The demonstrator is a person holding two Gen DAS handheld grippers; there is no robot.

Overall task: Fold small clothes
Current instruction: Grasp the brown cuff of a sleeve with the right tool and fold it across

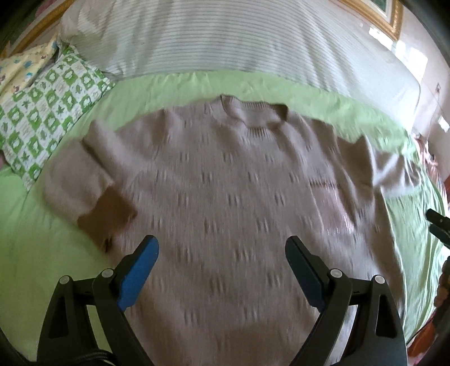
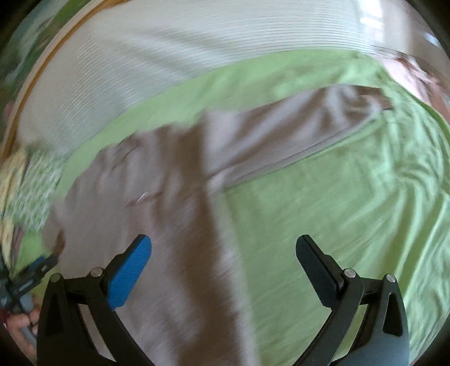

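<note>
A beige knit sweater (image 1: 225, 180) lies flat, front up, on a green bedsheet (image 1: 174, 87), neck toward the far side. Its left sleeve (image 1: 92, 180) is bent inward with a brown cuff. Over the sweater's lower body hangs my left gripper (image 1: 222, 247), open, nothing between its blue pads. The right wrist view is blurred: the sweater's right side (image 2: 157, 202) and its outstretched right sleeve (image 2: 281, 132) show. My right gripper (image 2: 225, 247) is open above the sweater's side edge and the green sheet (image 2: 337, 211). Its tip also peeks in at the left wrist view's right edge (image 1: 438, 225).
A striped white blanket (image 1: 225, 36) covers the far part of the bed. A green-and-white checked pillow (image 1: 47, 112) and a yellow patterned one (image 1: 22, 67) lie at the far left. A gold picture frame (image 1: 374, 17) is on the wall. A hand holding the left gripper (image 2: 25, 323) shows at the lower left.
</note>
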